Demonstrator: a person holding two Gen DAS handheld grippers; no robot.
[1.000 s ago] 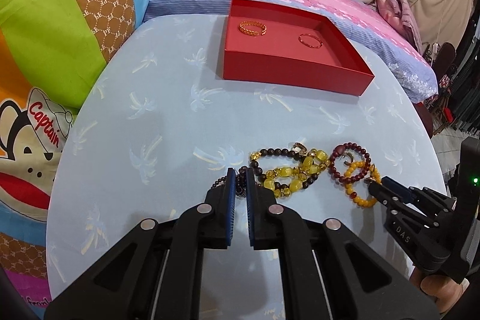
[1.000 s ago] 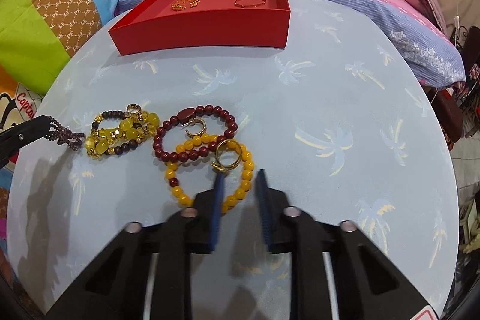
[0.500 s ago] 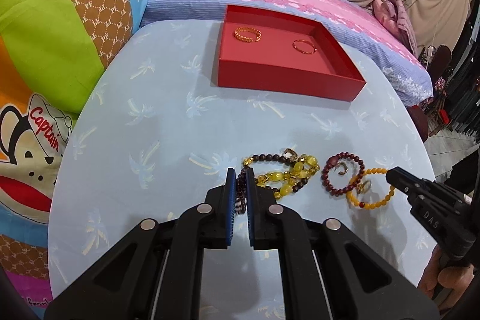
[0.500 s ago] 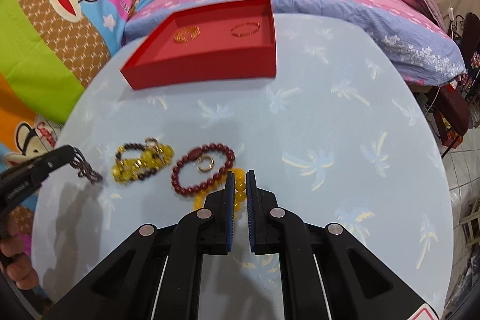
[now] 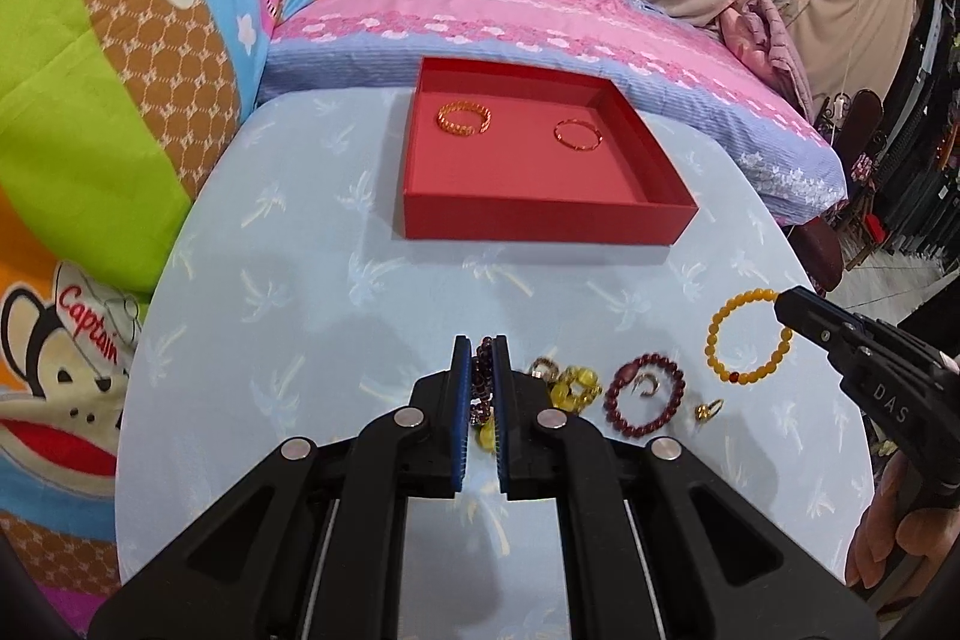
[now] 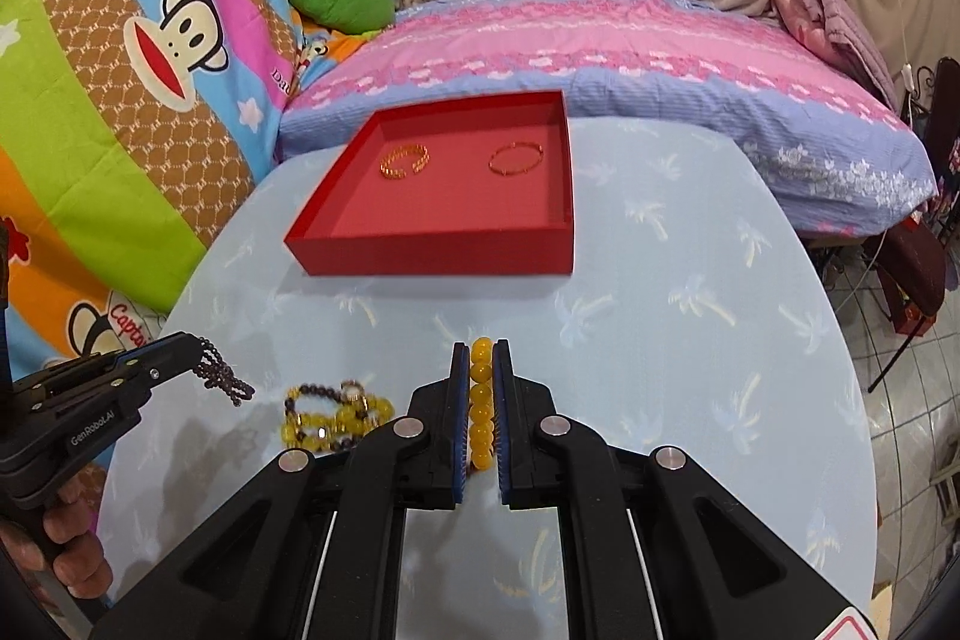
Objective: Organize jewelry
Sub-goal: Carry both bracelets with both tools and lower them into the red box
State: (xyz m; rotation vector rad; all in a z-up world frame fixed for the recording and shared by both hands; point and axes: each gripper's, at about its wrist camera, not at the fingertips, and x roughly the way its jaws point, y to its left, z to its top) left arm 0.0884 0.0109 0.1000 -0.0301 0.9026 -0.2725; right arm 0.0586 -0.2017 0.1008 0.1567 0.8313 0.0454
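Observation:
My left gripper (image 5: 481,346) is shut on a dark purple bead bracelet (image 5: 483,370), lifted off the table; it hangs from the jaws in the right wrist view (image 6: 219,373). My right gripper (image 6: 481,349) is shut on a yellow bead bracelet (image 6: 480,406), which dangles in the air in the left wrist view (image 5: 747,337). A red tray (image 5: 540,220) at the far side holds two gold bangles (image 5: 463,118) (image 5: 577,135). On the table lie a red bead bracelet (image 5: 645,394), a yellow-and-brown bracelet (image 6: 336,415) and a gold ring (image 5: 708,409).
The round table has a light blue palm-print cloth (image 6: 690,280). A bed with a pink and blue cover (image 6: 600,40) stands behind it. Cartoon-print bedding (image 5: 90,100) rises on the left. The table edge drops off to a tiled floor (image 6: 900,400) on the right.
Both grippers rose and pulled back. The left one lifted the dark purple bracelet from the pile. The right one shut on the yellow bracelet and lifted it off the table.

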